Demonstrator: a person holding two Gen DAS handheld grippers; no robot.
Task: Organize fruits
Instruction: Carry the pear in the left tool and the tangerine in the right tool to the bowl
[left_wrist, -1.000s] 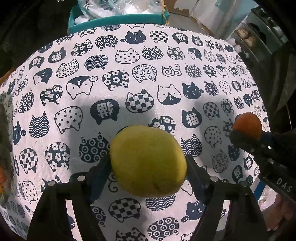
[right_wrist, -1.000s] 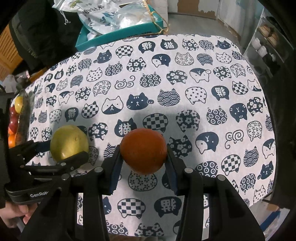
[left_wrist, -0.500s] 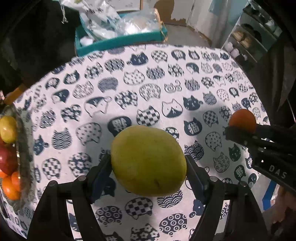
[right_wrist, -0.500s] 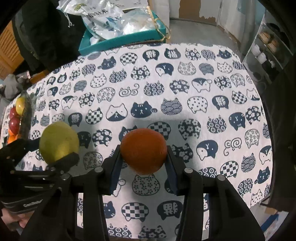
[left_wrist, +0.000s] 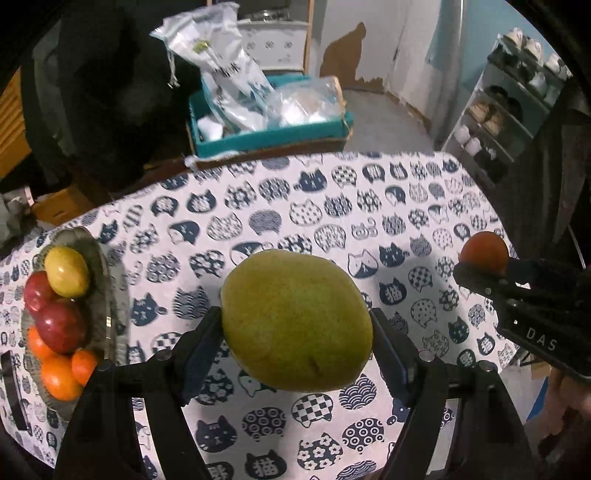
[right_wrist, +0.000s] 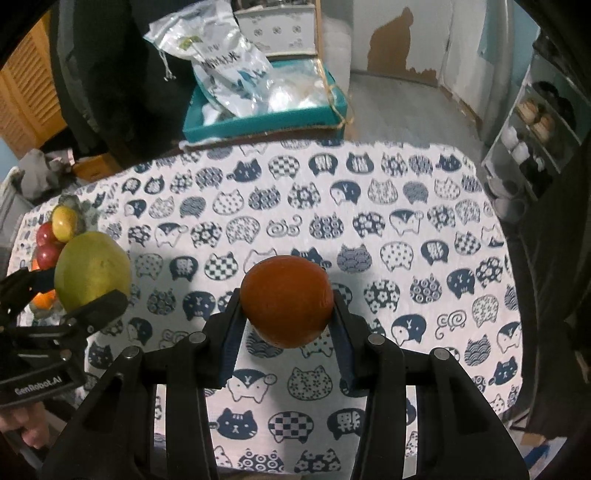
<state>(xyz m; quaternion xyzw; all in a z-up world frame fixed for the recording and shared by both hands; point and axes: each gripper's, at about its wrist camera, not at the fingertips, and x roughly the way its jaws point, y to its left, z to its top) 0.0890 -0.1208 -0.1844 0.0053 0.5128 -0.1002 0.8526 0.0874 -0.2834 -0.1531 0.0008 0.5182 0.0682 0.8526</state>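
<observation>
My left gripper (left_wrist: 295, 343) is shut on a large yellow-green pear (left_wrist: 295, 319) and holds it above the cat-print tablecloth (left_wrist: 332, 206). My right gripper (right_wrist: 286, 332) is shut on an orange (right_wrist: 286, 301), also held above the cloth. The pear also shows at the left of the right wrist view (right_wrist: 92, 273), and the orange at the right of the left wrist view (left_wrist: 484, 253). A grey bowl (left_wrist: 107, 291) at the table's left edge holds a yellow fruit (left_wrist: 66, 271), red apples (left_wrist: 59, 325) and oranges (left_wrist: 59, 376).
A teal box (left_wrist: 273, 138) with plastic bags (left_wrist: 225, 74) stands beyond the far table edge. A shelf with shoes (left_wrist: 517, 96) is at the far right. A dark garment (left_wrist: 110, 81) hangs at the back left.
Both grippers have risen and pulled back with their fruits. The fruit bowl at the left and the room beyond the table have come into view.
</observation>
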